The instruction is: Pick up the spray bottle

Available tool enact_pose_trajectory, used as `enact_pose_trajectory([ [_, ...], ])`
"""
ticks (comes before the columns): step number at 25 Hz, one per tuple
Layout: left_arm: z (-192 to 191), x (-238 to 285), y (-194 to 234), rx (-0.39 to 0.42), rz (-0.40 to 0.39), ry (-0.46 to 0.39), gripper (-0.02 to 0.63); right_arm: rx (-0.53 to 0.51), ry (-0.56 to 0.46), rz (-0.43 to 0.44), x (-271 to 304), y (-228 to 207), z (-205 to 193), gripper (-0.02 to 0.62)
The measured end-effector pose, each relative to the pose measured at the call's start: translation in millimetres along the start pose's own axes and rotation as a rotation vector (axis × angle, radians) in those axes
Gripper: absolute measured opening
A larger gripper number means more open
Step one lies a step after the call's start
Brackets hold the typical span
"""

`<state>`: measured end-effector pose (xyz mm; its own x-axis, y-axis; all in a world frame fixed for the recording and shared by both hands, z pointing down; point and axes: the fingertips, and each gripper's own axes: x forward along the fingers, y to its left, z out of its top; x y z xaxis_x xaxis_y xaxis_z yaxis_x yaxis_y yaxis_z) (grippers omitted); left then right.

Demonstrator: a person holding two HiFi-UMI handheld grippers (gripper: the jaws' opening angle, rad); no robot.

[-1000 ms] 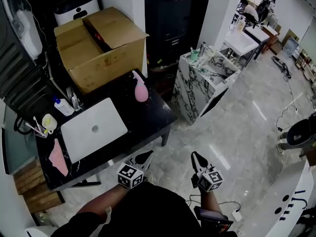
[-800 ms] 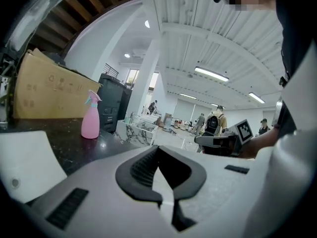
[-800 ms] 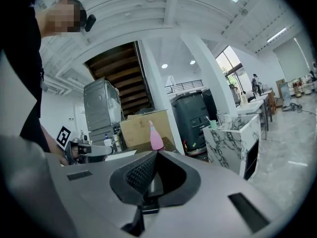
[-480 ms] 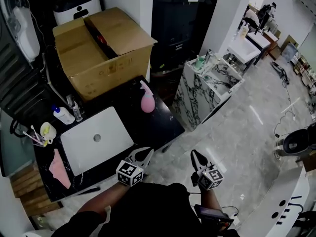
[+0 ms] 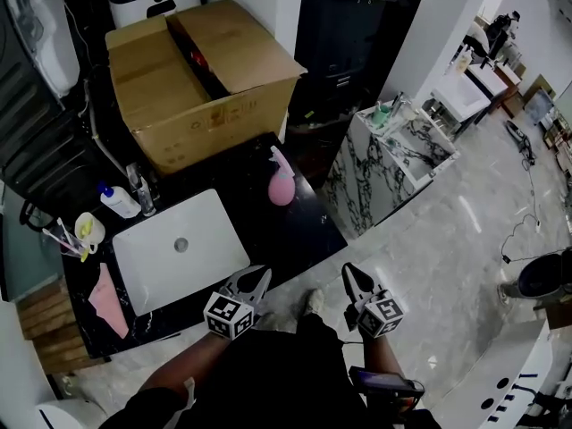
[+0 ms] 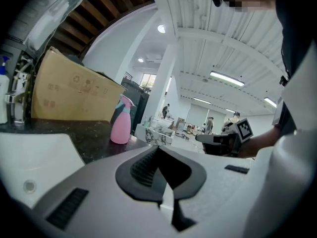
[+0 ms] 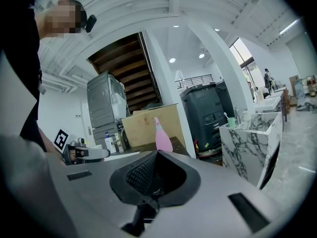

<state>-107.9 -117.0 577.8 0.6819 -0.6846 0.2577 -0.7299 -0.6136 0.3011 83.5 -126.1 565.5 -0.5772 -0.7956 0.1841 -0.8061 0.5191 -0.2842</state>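
A pink spray bottle (image 5: 281, 183) stands upright on the black counter (image 5: 308, 226), near its right end and in front of the cardboard box. My left gripper (image 5: 256, 281) hovers at the counter's front edge, shut and empty, well short of the bottle. My right gripper (image 5: 352, 279) is over the floor to the right of the counter, also shut with nothing in it. In the left gripper view the bottle (image 6: 121, 126) is ahead and to the left of the jaws (image 6: 157, 148). In the right gripper view the bottle (image 7: 162, 136) stands almost straight ahead of the closed jaws (image 7: 157, 153).
A big open cardboard box (image 5: 201, 79) fills the back of the counter. A white sink (image 5: 179, 244) with faucet (image 5: 138, 190), a white bottle (image 5: 116, 202), a toothbrush cup (image 5: 88, 231) and a pink cloth (image 5: 107, 290) lie left. A marble vanity (image 5: 393, 155) stands right.
Both grippers have moved forward towards the counter. The left one now reaches its front edge. The bottle has stayed where it stood and neither jaw has opened.
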Motion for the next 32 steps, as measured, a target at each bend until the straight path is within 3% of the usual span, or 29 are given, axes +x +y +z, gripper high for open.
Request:
enact_pose_trajectory([
  [19, 41, 74, 33, 0.0, 0.204, -0.023, 0.008, 0.021, 0.027, 0.228, 91, -73, 34, 0.026],
  [32, 80, 122, 59, 0.056, 0.373, -0.06, 0.009, 0.021, 0.054, 0.372, 137, -103, 51, 0.026],
])
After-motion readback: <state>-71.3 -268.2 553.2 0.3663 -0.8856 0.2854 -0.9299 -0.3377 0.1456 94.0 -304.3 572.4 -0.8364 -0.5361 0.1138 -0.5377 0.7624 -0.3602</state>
